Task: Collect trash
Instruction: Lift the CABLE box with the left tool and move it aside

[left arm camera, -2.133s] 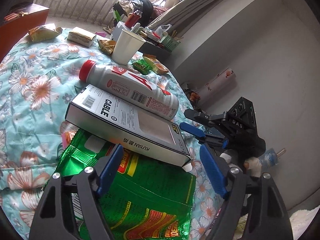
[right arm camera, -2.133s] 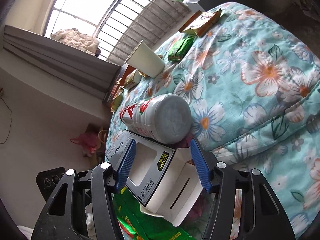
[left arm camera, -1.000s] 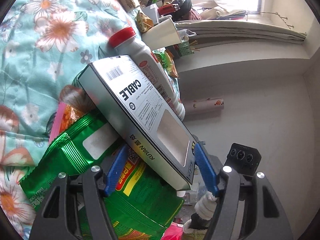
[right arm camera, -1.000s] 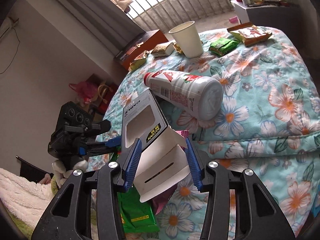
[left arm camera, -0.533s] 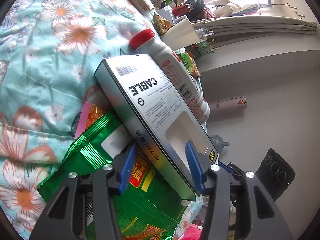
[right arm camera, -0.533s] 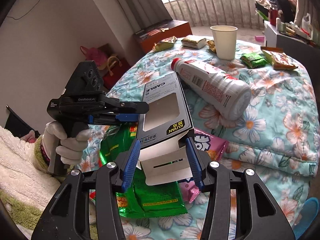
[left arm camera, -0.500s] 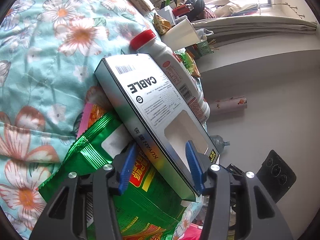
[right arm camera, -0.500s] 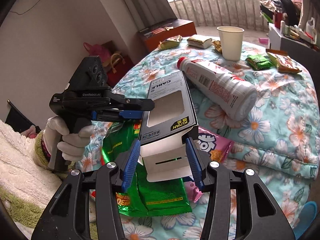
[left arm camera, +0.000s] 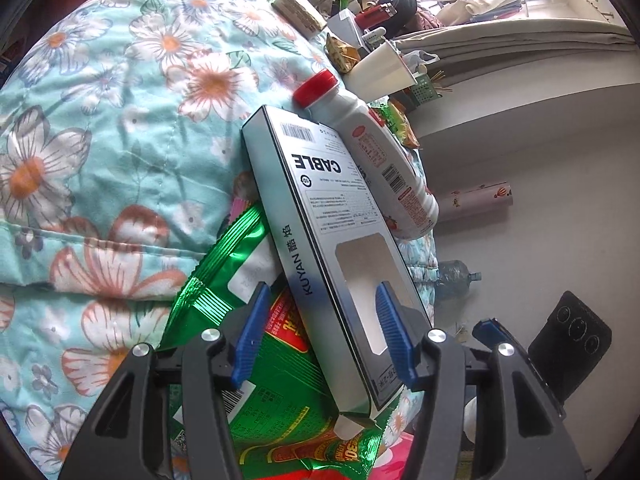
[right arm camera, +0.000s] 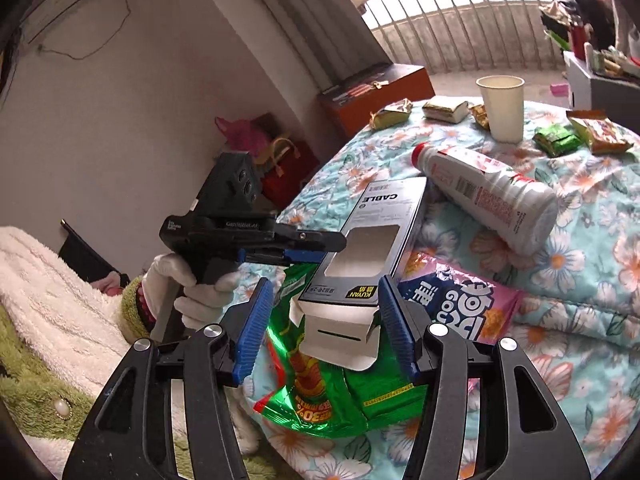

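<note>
Altogether — one cable box (left arm camera: 320,216); two bags

Left gripper (left arm camera: 318,330) and right gripper (right arm camera: 324,322) both opening, angled downward.

Right gripper (right arm camera: 326,320) jaws opening astride cable box (right arm camera: 376,232) flap; bottle (right arm camera: 488,196) at 2 o'clock; left gripper (right arm camera: 308,248) at 10 o'clock.

- The cable box (right arm camera: 384,236) lies on the quilt (right arm camera: 600,320), its near end resting on the snack bag (right arm camera: 344,392).
- The bottle (right arm camera: 492,200) lies on its side just behind and right of the cable box, touching it.
- The candy bag (right arm camera: 460,300) lies right of the cable box, partly under it.
- The paper cup (right arm camera: 502,106) stands well behind the cable box, beyond the bottle.
</note>
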A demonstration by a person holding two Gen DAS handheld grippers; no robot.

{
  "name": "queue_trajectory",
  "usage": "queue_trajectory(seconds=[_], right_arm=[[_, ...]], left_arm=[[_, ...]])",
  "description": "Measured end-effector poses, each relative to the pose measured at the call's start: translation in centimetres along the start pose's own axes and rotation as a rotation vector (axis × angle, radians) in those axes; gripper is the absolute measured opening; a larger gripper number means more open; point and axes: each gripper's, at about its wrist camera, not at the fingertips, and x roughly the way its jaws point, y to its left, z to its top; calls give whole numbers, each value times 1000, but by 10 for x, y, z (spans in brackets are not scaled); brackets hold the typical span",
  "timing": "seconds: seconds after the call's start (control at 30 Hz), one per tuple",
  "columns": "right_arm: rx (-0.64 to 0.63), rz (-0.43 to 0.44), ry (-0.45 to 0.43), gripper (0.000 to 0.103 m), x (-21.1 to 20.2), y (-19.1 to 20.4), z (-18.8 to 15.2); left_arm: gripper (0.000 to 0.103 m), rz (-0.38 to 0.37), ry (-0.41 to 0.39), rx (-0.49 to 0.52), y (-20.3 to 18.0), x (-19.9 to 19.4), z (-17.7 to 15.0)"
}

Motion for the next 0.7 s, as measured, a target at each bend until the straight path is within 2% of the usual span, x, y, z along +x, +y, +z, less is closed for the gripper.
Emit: queue_trajectory(seconds=[0.07, 0.17, 0.27, 0.37, 0.47, 0.57, 0.7], right_arm=[[88, 20, -11, 58, 10, -12, 5], [113, 3, 43, 58, 38, -16, 3], [91, 27, 84, 58, 54, -7, -2], [7, 76, 91, 58, 57, 17, -6], [-50, 116, 107, 58, 63, 36, -11], [-35, 159, 131, 58, 76, 39, -17], [-20, 166, 159, 58, 91, 38, -28]], left_arm=[[64, -5, -1, -3, -1, 0, 2], [73, -11, 7, -12, -4, 2, 6], [76, 0, 24, 1, -9, 6, 10], [81, 29, 46, 32, -13, 6, 12], [86, 95, 64, 105, -21, 5, 13], [91, 211, 67, 209, -31, 7, 11], [94, 309, 69, 315, -44, 15, 6]])
